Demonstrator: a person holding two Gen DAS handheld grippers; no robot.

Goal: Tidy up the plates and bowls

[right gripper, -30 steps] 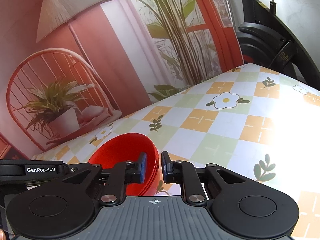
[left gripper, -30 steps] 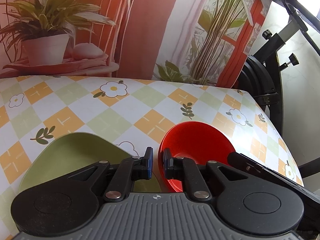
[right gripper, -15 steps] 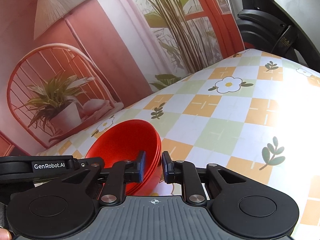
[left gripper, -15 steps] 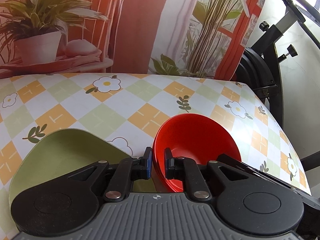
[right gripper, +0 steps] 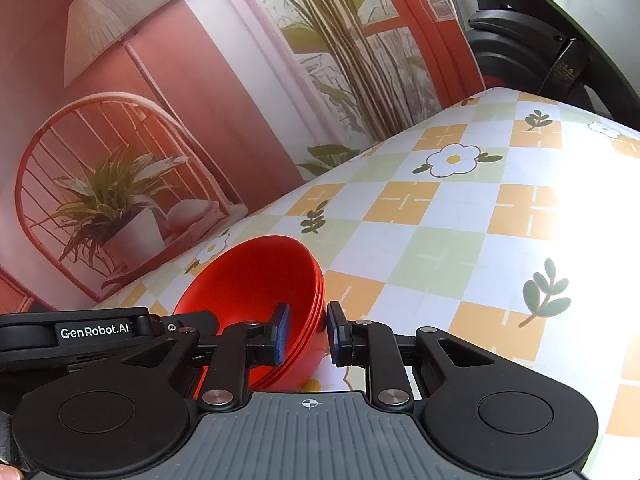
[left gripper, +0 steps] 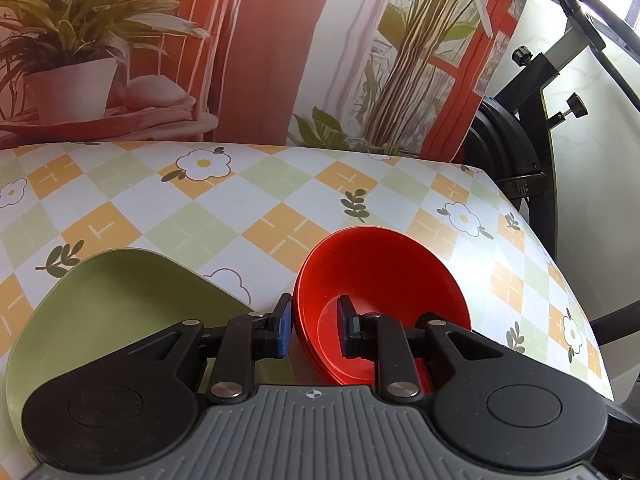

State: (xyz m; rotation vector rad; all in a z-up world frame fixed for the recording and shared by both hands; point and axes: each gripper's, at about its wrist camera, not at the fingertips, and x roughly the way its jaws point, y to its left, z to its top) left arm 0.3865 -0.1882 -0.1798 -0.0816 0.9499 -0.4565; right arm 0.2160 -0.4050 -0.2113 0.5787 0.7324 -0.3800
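Left tongs (left gripper: 311,330): parted a little, straddling the left rim of the red bowl stack (left gripper: 380,300); left pad outside the wall, right pad inside; contact not clear, no firm pinch visible.
Right tongs (right gripper: 308,332): parted a little, straddling the right rim of same stack (right gripper: 256,280); left pad inside, right pad outside; contact not clear either.
Red bowl stack: nested bowls, layered rims visible in right wrist view; tilted, near edge of surface (left gripper: 200,216), between both tongs.
Green plate (left gripper: 112,304): flat on surface, just left of stack, partly under left tongs body.
Surface: checked floral cloth.
Far: printed backdrop (left gripper: 260,52) with plants.
Far right: black exercise machine (left gripper: 532,128).
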